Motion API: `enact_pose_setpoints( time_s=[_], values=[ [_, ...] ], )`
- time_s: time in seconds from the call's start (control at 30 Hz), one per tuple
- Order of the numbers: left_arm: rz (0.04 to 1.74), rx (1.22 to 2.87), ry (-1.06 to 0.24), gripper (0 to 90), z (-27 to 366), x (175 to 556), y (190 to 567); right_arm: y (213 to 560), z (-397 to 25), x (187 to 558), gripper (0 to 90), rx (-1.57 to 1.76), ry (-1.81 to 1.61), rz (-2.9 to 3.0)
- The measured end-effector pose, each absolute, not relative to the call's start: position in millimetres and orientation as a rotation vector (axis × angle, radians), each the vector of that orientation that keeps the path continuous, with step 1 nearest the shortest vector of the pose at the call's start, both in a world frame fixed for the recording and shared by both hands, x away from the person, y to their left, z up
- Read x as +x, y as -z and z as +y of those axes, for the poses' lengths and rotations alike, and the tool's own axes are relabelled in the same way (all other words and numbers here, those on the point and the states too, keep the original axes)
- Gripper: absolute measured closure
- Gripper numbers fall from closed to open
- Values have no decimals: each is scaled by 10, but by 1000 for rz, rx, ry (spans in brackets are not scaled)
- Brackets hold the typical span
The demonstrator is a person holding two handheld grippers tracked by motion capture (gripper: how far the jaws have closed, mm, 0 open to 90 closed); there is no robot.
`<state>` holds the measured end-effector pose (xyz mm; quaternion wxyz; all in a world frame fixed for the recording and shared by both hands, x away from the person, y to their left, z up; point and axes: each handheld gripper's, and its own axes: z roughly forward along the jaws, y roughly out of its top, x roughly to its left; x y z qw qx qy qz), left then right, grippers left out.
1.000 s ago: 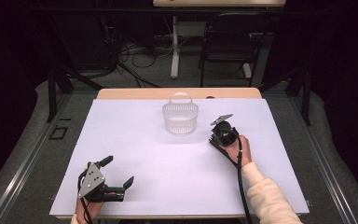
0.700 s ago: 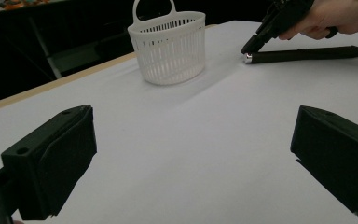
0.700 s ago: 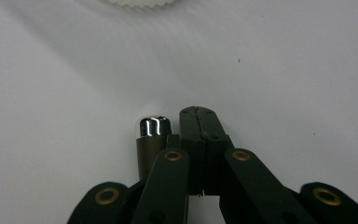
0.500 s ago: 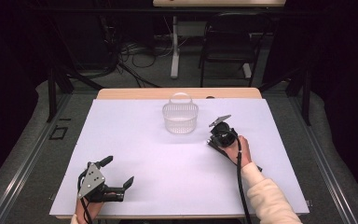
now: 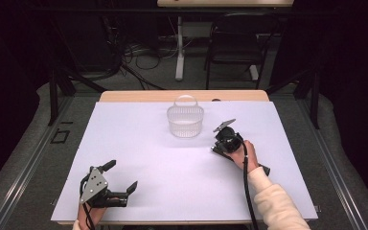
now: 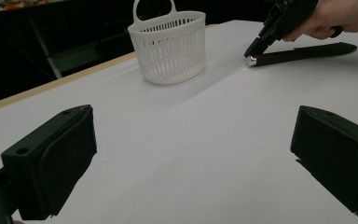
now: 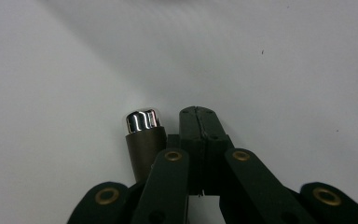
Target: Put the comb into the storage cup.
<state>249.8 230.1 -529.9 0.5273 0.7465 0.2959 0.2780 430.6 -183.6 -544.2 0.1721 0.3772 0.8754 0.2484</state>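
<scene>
A white slatted basket (image 5: 185, 122) (image 6: 168, 46) with a loop handle stands upright at the middle back of the white table (image 5: 172, 158). Right of it lies a black pen-like stick (image 6: 303, 52) (image 5: 265, 169) with a shiny silver end (image 7: 142, 135). My right gripper (image 5: 215, 149) (image 6: 251, 50) (image 7: 198, 123) points down at the table with its jaws pressed together, empty. The stick's silver end lies just beside them, not between them. My left gripper (image 5: 122, 175) (image 6: 191, 158) rests near the front left edge, wide open with nothing in it.
A wooden strip (image 5: 139, 96) runs along the table's far edge behind the basket. Beyond it are a black chair (image 5: 235, 43), cables on the floor and a table leg. White surface stretches between the two grippers.
My right gripper has dipped slightly lower and nearer the person beside the stick's silver end. The left gripper and the basket have stayed put.
</scene>
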Motion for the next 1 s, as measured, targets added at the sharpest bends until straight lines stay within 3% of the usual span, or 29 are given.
enact_pose_setpoints(
  time_s=[1.0],
  values=[
    [706, 1788, -664, 1, 2304, 2502, 5300, 5405, -1784, 4140, 900, 1005, -682, 2580]
  ],
)
